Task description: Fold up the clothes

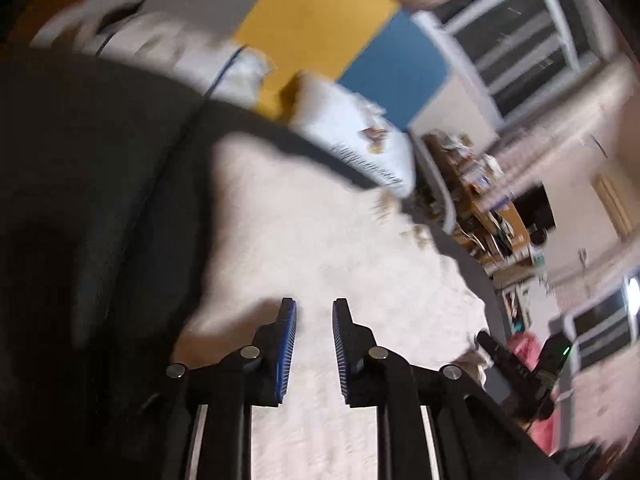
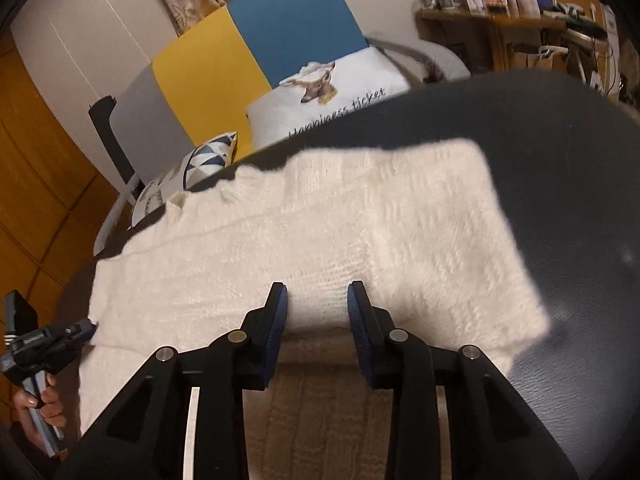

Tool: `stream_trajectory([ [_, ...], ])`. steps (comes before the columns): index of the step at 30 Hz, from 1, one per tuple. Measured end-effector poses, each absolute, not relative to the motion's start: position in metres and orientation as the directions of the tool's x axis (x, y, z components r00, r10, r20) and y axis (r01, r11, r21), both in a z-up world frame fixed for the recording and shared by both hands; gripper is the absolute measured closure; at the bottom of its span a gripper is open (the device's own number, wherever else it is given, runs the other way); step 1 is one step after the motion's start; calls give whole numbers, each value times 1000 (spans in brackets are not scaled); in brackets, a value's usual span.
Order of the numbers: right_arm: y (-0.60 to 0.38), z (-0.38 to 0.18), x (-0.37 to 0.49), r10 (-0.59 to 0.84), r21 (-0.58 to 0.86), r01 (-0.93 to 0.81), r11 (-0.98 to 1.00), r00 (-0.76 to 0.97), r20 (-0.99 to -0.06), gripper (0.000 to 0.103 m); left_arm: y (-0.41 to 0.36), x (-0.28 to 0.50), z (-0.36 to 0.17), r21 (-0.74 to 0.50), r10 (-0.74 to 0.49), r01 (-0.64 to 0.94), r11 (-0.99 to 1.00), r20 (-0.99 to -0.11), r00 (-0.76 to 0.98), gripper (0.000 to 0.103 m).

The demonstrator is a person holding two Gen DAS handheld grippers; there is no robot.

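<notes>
The right tongs stand open with nothing between the blue pads, poised over the near edge of the white knit garment; the left tongs are likewise parted and empty, hovering over the same cloth, though that view is blurred. The dark round tabletop fills most of the right wrist view, from about 9 o'clock round to 4 o'clock; bare dark surface shows at 1 to 4 o'clock. The garment lies folded on the tabletop, a broad pale slab running from 9 o'clock toward 3 o'clock, with a ragged ribbed edge at 10 to 11 o'clock and a second layer showing beneath it at 6 o'clock. Beyond the tabletop, at 12 o'clock, stands a chair with a yellow and blue back; a white cushion with a deer print rests against it; a smaller cushion with blue triangles lies at 10 o'clock, just beside the tabletop rim. A cluttered wooden shelf sits at 1 o'clock. At 8 o'clock in the right wrist view the other tool touches the garment's left edge, and a hand grips its handle.
</notes>
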State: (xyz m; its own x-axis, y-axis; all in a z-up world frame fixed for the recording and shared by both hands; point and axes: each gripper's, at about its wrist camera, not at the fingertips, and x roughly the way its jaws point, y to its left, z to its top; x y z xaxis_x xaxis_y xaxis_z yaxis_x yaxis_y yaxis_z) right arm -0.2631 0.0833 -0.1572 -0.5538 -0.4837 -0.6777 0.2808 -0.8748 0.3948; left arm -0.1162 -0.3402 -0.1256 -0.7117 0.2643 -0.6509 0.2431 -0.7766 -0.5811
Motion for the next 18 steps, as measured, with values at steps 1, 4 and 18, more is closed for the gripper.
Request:
stream_trajectory([
  [1,82,-148,-262,-482,385,292,-876,-574,-662,65,-333,-126,-118,-565,274,204,-799,-645,-714,85],
  [4,54,-128,-262,-554,375,411,-831,-541,-633,65,-320,-151,-108,-525,292,132,-841,-645,-706,84],
  [18,20,-166,-291,-427,210,426,-880,-517,-742,66,-319,-208,-125,-461,323,61,-885,-703,-633,86],
])
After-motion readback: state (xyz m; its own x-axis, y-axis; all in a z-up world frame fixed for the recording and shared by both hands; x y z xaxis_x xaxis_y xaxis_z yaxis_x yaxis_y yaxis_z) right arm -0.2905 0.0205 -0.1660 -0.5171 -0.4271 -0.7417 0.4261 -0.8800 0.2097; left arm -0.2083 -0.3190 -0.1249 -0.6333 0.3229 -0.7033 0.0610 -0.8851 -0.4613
